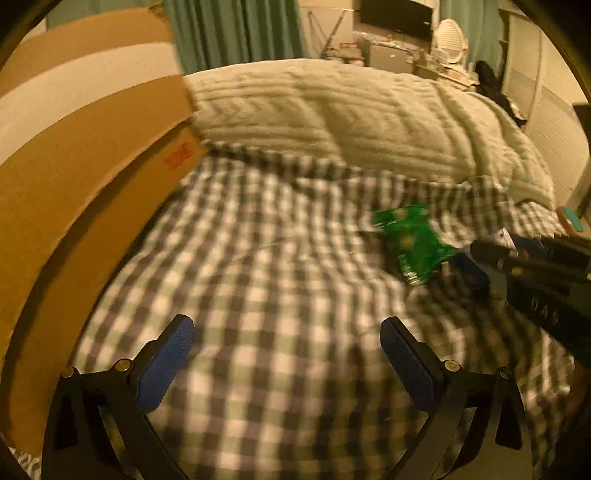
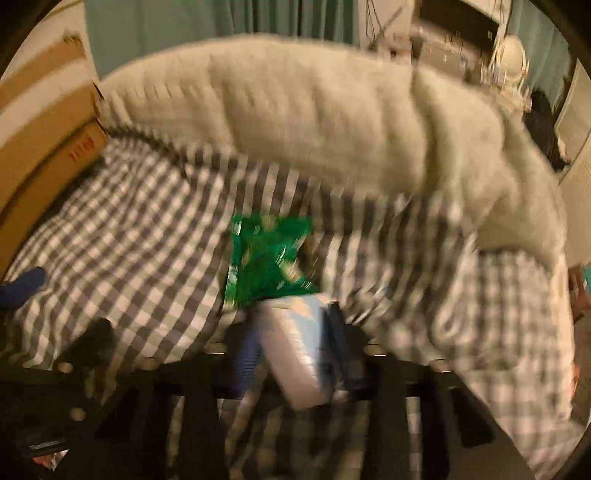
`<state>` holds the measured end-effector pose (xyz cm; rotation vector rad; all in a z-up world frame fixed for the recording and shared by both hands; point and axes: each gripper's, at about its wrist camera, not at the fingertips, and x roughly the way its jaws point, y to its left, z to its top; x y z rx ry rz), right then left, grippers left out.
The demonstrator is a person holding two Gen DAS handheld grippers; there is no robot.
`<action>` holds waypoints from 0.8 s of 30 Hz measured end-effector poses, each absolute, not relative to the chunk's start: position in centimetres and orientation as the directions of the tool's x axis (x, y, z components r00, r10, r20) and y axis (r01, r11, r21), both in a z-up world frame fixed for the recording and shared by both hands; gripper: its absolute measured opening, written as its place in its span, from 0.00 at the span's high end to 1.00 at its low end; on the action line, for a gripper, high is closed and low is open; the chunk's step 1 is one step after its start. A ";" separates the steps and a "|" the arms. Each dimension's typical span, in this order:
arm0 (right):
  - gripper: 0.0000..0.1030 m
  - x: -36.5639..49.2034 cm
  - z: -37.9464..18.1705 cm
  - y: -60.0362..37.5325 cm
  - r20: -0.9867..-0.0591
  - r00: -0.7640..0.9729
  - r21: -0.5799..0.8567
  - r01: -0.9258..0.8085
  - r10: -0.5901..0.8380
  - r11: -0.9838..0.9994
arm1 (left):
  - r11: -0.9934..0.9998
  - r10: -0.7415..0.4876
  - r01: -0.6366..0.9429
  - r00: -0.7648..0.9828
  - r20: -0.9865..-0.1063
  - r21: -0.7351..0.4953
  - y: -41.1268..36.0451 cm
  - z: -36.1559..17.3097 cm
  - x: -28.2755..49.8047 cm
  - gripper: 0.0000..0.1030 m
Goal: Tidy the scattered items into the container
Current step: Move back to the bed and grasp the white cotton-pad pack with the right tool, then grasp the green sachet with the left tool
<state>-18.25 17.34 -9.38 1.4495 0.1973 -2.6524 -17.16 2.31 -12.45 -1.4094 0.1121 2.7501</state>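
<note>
A green snack packet (image 1: 415, 242) lies on the checked bedsheet, right of centre in the left wrist view; it also shows in the right wrist view (image 2: 264, 258). A cardboard box (image 1: 74, 177) stands on the bed at the left; it also shows in the right wrist view (image 2: 51, 147). My left gripper (image 1: 286, 363) is open and empty above the sheet, near the box. My right gripper (image 2: 295, 350) is shut on a pale blue-and-white packet (image 2: 301, 350), just before the green packet. The right gripper also shows at the right edge of the left wrist view (image 1: 491, 254).
A bulky cream quilt (image 1: 351, 118) is heaped across the far side of the bed. Green curtains (image 1: 236, 29), a desk with clutter and a dark screen (image 1: 397, 16) lie beyond. The left gripper's blue finger (image 2: 22, 284) shows at the left in the right wrist view.
</note>
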 end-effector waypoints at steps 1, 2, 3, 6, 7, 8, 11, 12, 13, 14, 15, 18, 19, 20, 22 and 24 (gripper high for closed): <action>0.80 -18.2 -8.8 17.6 -0.835 -0.550 -0.083 0.162 -0.021 -0.983 | -0.996 0.030 -0.089 -0.582 -0.813 0.027 2.8 -12.4 -17.5 0.00; 0.81 -18.3 -8.4 18.0 -0.828 -0.560 -0.092 0.158 -0.012 -0.983 | -0.995 0.043 -0.099 -0.580 -0.813 0.018 3.3 -12.4 -17.9 0.00; 0.81 -18.6 -8.3 18.5 -0.831 -0.555 -0.076 0.159 -0.026 -0.984 | -0.994 0.055 -0.112 -0.577 -0.815 0.012 3.8 -12.5 -18.4 0.00; 0.82 -19.8 -9.1 21.6 -0.846 -0.525 0.028 0.122 -0.089 -0.992 | -0.986 0.099 -0.167 -0.562 -0.821 -0.004 5.8 -13.1 -20.1 0.00; 0.82 -19.8 -9.1 22.4 -0.844 -0.523 0.074 0.102 -0.117 -0.992 | -0.984 0.104 -0.180 -0.550 -0.829 -0.003 6.5 -13.6 -20.9 0.00; 0.82 -20.1 -9.2 23.4 -0.842 -0.519 0.128 0.080 -0.151 -0.989 | -0.982 0.110 -0.191 -0.535 -0.838 -0.007 7.2 -14.0 -21.7 0.00; 0.81 -20.2 -9.6 25.2 -0.828 -0.510 0.241 0.056 -0.235 -0.969 | -0.978 0.149 -0.202 -0.525 -0.838 -0.047 8.4 -14.8 -23.5 0.00; 0.81 -20.1 -9.7 25.4 -0.822 -0.509 0.261 0.059 -0.254 -0.963 | -0.977 0.163 -0.202 -0.523 -0.836 -0.065 8.6 -15.0 -24.1 0.00; 0.81 -19.9 -9.7 25.4 -0.819 -0.509 0.273 0.063 -0.266 -0.960 | -0.977 0.171 -0.198 -0.522 -0.836 -0.077 8.8 -15.2 -24.7 0.00; 0.81 -19.8 -9.8 25.3 -0.816 -0.507 0.280 0.071 -0.276 -0.957 | -0.978 0.176 -0.190 -0.524 -0.833 -0.088 8.9 -15.3 -25.4 0.00; 0.82 -19.7 -9.7 25.3 -0.813 -0.509 0.285 0.076 -0.283 -0.956 | -0.979 0.181 -0.180 -0.525 -0.831 -0.100 9.0 -15.5 -26.2 0.00; 0.81 -19.7 -9.9 24.7 -0.806 -0.509 0.297 0.096 -0.303 -0.950 | -0.964 0.255 -0.197 -0.497 -0.830 -0.179 9.1 -16.4 -28.2 0.38; 0.81 -19.6 -10.0 24.6 -0.804 -0.507 0.300 0.103 -0.309 -0.948 | -0.954 0.292 -0.205 -0.471 -0.833 -0.218 9.1 -16.6 -28.7 0.50; 0.81 -19.6 -10.2 24.4 -0.805 -0.505 0.300 0.107 -0.311 -0.948 | -0.954 0.293 -0.201 -0.473 -0.831 -0.221 9.0 -16.5 -28.6 0.52; 0.81 -19.5 -10.4 24.3 -0.805 -0.504 0.302 0.104 -0.312 -0.948 | -0.943 0.318 -0.246 -0.474 -0.821 -0.223 9.2 -16.1 -28.0 0.76; 0.81 -19.6 -10.5 24.3 -0.805 -0.502 0.310 0.100 -0.317 -0.945 | -0.948 0.295 -0.254 -0.484 -0.824 -0.190 9.2 -15.4 -27.4 0.76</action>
